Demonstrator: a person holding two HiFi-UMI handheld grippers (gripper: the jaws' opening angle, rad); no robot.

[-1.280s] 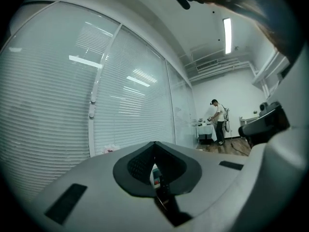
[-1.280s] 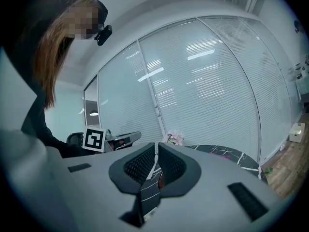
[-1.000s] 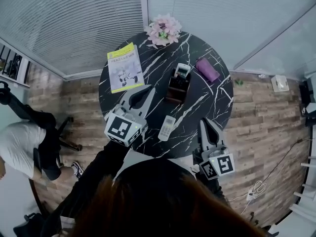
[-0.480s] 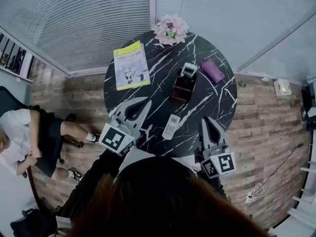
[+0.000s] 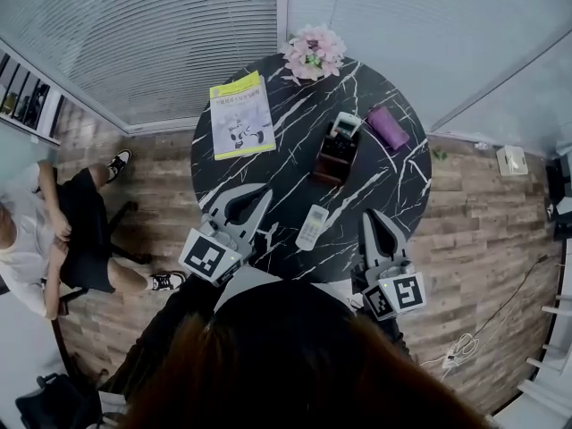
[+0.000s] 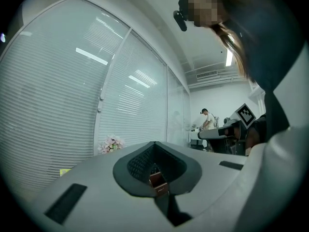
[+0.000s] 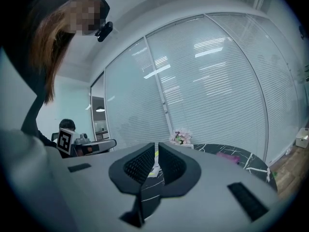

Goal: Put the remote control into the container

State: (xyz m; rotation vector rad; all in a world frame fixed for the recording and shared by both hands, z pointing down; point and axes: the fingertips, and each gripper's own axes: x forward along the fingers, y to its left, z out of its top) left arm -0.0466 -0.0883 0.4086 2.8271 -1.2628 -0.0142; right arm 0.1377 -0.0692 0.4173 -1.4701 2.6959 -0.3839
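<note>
One round black marble table carries one white remote control, one dark brown container, one yellow-and-white booklet, one bunch of pink flowers and one purple object. A white device, seemingly a second remote, stands in the container's far end. The remote control lies flat near the table's front edge, between the two grippers, apart from the container and touched by neither gripper. The head view alone shows this whole layout, along with a person seated on a chair left of the table. The left gripper view shows only the brown container through the hollow of its jaws, the flowers by the blinds, the other gripper's marker cube, and a second person standing far off in a bright room. The right gripper view takes in the table's marbled right side with the purple object and the flowers. The left gripper has its jaws fully together and holds nothing. The right gripper has its jaws all but together, with a thin slit between the pads and nothing in it.
</note>
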